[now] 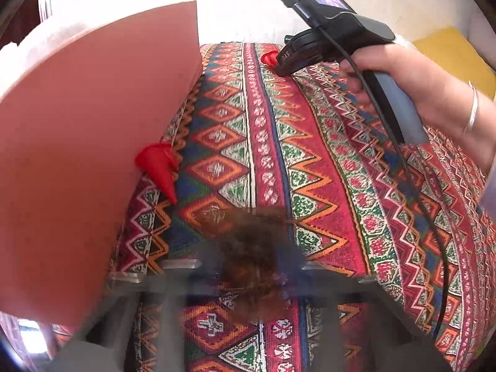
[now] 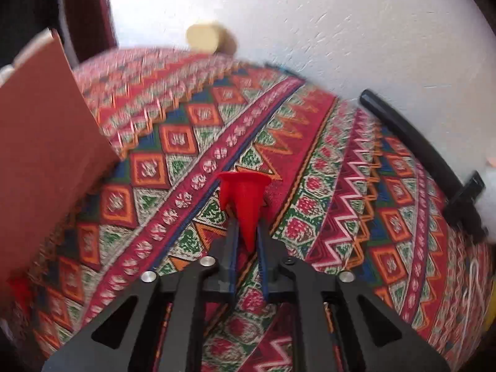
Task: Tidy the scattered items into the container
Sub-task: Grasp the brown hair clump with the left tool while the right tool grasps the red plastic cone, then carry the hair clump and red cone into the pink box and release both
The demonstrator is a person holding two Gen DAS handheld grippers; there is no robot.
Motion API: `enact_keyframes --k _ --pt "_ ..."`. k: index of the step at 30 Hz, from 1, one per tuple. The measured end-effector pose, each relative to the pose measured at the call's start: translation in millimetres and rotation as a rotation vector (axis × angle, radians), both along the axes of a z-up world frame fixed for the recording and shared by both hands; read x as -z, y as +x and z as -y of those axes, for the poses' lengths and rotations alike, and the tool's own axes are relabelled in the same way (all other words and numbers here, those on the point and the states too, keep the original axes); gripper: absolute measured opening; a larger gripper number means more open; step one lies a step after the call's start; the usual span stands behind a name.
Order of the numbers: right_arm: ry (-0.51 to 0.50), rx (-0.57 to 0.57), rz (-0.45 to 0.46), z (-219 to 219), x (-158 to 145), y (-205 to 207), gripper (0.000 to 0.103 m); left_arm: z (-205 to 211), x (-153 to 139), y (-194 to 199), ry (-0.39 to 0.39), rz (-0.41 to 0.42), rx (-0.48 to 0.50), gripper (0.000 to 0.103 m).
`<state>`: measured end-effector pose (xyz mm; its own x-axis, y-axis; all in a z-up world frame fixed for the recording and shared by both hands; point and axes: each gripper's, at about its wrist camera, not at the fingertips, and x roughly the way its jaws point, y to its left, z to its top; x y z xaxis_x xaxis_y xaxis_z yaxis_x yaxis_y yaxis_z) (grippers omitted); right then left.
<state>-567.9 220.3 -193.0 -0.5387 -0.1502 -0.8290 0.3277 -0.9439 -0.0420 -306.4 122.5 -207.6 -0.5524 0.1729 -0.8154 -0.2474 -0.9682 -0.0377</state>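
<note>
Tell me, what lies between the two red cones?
Only bare patterned cloth, in the left wrist view, between the near red cone and the far red cone held by the right gripper.

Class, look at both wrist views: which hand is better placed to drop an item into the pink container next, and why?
Probably the right: the right gripper is clamped on a red cone, ready to lift. The left wrist view is blurred, so that grip is unclear.

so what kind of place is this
Probably a room in a home: a table or bed spread with a woven geometric-patterned cloth, set against a white plastered wall, with a yellow cushion beside it.
</note>
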Motion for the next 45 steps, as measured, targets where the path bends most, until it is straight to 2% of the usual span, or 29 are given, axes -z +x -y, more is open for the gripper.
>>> enact_keyframes --k 2,6,11,14,19,23,26,29,32,35,39,41,45 --pt "-0.077 -0.001 0.004 -7.6 -11.5 25.5 0.009 8.1 -12.3 5.0 0.031 -0.008 0.001 0.018" --pt "-0.115 -0.038 -0.014 -23.2 -48.2 110.0 0.009 35.2 -54.8 38.4 0.137 -0.03 0.036 0.016" --pt "-0.172 -0.038 -0.044 -55.5 -104.9 234.2 0.009 63.2 -112.7 104.0 0.183 -0.109 0.069 0.017" --pt "-0.222 -0.016 -0.037 -74.5 -125.2 302.5 0.009 81.5 -136.2 141.4 0.187 -0.138 0.072 0.017" --pt "-0.261 0.028 -0.002 -90.2 -135.0 387.9 0.009 105.3 -154.6 194.1 0.191 -0.141 0.061 0.017" --pt "-0.262 0.032 0.016 -85.4 -132.1 424.8 0.009 114.3 -158.9 226.5 0.18 -0.149 0.066 0.017" --pt "-0.272 0.013 0.033 -74.5 -129.1 433.1 0.009 119.1 -160.4 238.8 0.183 -0.154 0.061 0.017" --pt "-0.254 -0.024 0.028 -52.8 -133.1 426.0 0.009 131.4 -166.2 235.1 0.188 -0.16 0.028 0.017" --pt "-0.263 -0.076 -0.004 -23.7 -152.4 401.3 0.009 151.1 -189.9 210.7 0.175 -0.226 0.003 0.017" --pt "-0.261 -0.157 -0.097 16.2 -192.3 361.6 0.009 174.3 -220.1 164.5 0.141 -0.307 -0.025 0.017" --pt "-0.275 -0.212 -0.175 73.3 -236.7 284.5 0.01 207.3 -233.9 92.2 0.091 -0.334 -0.085 0.017" --pt "-0.258 -0.193 -0.172 99.8 -239.3 238.9 0.01 221.3 -225.7 57.7 0.043 -0.334 -0.115 0.017" --pt "-0.252 -0.158 -0.12 134.2 -214.1 157.3 0.01 241.2 -198.5 7.5 0.023 -0.298 -0.137 0.017"
